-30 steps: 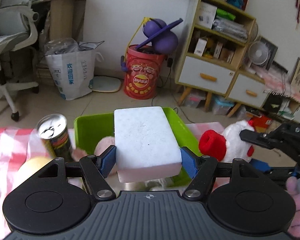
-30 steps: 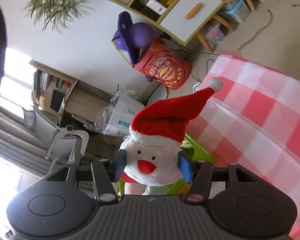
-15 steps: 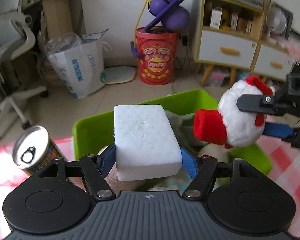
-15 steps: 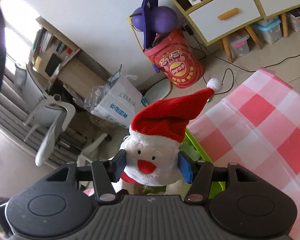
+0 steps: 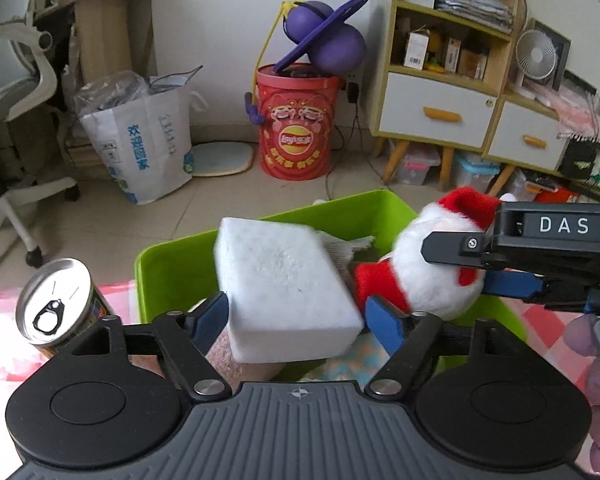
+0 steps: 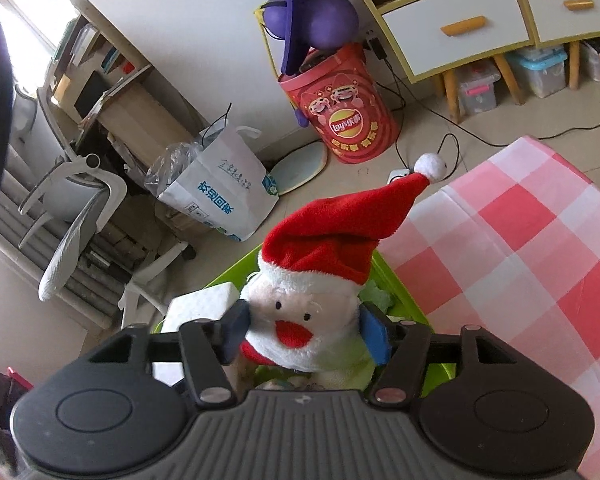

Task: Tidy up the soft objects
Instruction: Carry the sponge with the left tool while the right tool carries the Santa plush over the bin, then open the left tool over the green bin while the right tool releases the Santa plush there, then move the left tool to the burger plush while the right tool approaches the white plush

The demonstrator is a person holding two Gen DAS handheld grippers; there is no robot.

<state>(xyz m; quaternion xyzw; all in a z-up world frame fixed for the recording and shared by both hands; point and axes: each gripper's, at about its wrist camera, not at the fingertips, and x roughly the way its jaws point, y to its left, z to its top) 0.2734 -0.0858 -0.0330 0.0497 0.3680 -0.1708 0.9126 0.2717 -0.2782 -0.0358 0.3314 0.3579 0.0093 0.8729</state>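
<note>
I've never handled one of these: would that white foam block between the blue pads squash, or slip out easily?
The white foam block looks light for its size; its pitted surface suggests sponge, so it probably gives under pressure. The matte texture should hold against the pads rather than slide. With the left hand-held gripper having just been opening, it would likely drop softly into the green bin.

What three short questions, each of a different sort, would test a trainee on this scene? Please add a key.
1. True or false: the silver-topped metal drink can stands outside the bright green plastic bin.
2. Which pattern does the tablecloth have? A pink and white checks; B blue stripes; C plain grey.
3. Fill in: the white plush Santa toy wears a ___ hat.
Key: 1 true; 2 A; 3 red.
</note>
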